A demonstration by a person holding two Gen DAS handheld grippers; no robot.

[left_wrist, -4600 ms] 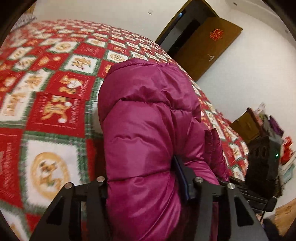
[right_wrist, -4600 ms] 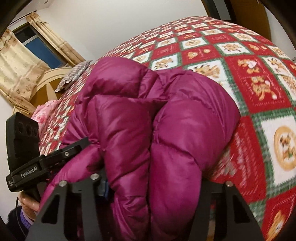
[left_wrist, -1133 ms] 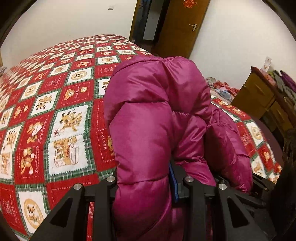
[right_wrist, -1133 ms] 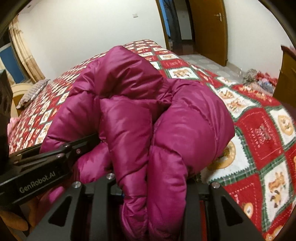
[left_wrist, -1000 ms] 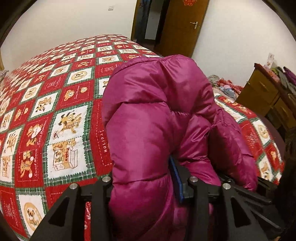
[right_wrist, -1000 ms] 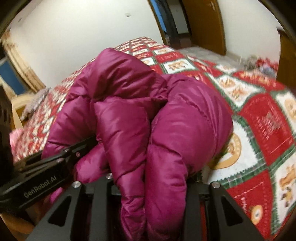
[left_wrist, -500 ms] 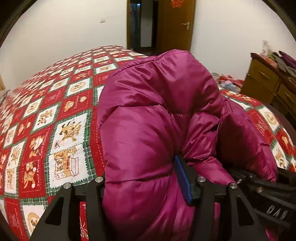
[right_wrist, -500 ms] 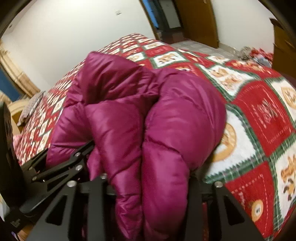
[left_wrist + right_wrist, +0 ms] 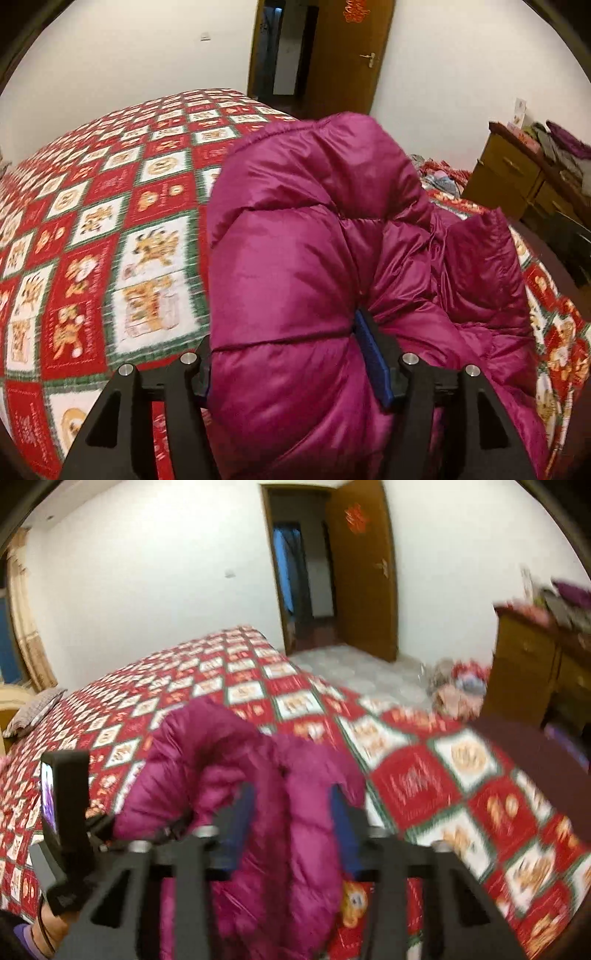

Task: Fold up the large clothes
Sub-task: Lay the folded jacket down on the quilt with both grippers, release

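Your left gripper (image 9: 291, 369), at six o'clock in its view, grasps a fat roll of the magenta puffer jacket (image 9: 317, 236) while its jaws widen, likely easing off. Your right gripper (image 9: 291, 823) pinches a thinner fold, jaws tightening (blurred). The jacket sits bundled on the patterned bedspread (image 9: 110, 221), its long axis running toward twelve o'clock.

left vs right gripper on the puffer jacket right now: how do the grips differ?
Left gripper has a fat, bulging fold of the magenta jacket filling its wide gap, and its jaws are opening. Right gripper has a thinner, hanging fold between narrower jaws that are closing. The left view is mostly jacket; the right view shows more of the bedspread. Both have the same jacket between blue pads.
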